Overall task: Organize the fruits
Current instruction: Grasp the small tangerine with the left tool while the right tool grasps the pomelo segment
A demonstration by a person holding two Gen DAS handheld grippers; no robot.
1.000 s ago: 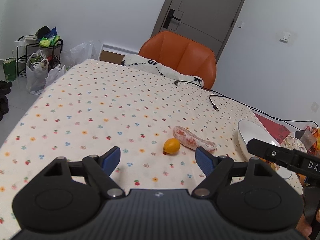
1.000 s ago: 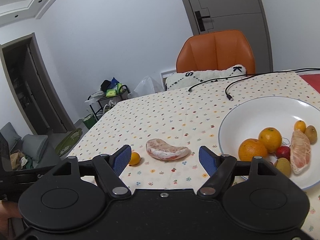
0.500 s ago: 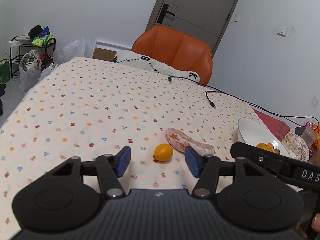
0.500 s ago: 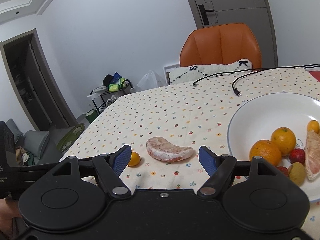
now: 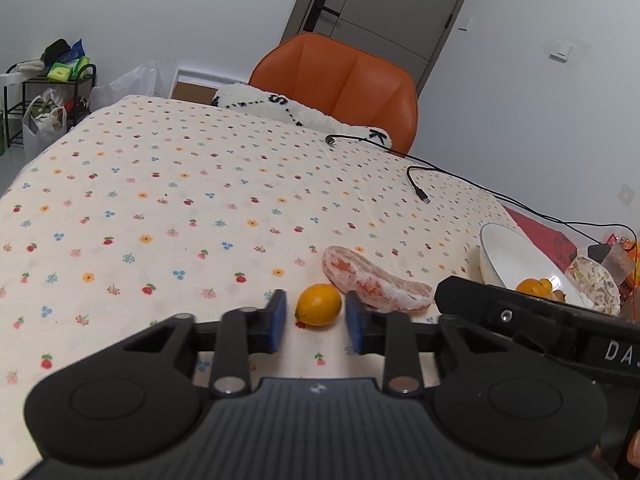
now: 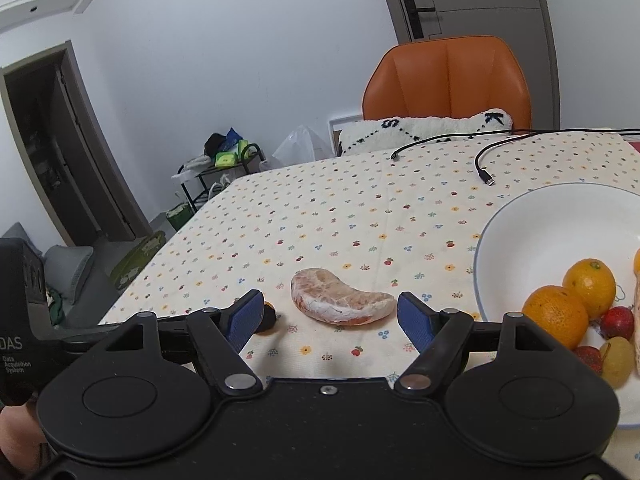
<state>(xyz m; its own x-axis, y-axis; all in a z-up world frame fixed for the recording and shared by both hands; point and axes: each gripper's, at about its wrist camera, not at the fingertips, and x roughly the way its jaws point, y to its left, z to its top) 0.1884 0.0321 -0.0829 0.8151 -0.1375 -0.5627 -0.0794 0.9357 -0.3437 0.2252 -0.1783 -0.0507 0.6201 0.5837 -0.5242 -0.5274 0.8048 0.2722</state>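
A small orange (image 5: pixel 319 305) lies on the flowered tablecloth between the blue pads of my left gripper (image 5: pixel 316 320). The jaws stand narrow around it, with a thin gap still showing on each side. Just right of it lies a peeled pomelo segment (image 5: pixel 372 284). In the right wrist view the same pomelo segment (image 6: pixel 340 304) sits just ahead of my right gripper (image 6: pixel 330 320), whose fingers are wide open on either side of it. The small orange (image 6: pixel 269 309) is mostly hidden there behind a finger. A white plate (image 6: pixel 540 232) at the right holds oranges (image 6: pixel 556 316) and other small fruits.
Two black cables (image 5: pixel 420 184) lie across the far side of the table. An orange chair (image 5: pixel 344 80) with a white cushion (image 5: pixel 280 108) stands behind the table. The plate (image 5: pixel 516 256) sits near the right edge, with packets and a red mat beside it. A shelf (image 5: pixel 48 92) with bags stands at the left.
My left gripper has moved down and forward to the small orange and its jaws have narrowed around it. The right gripper has crept nearer to the pomelo segment and stays wide.
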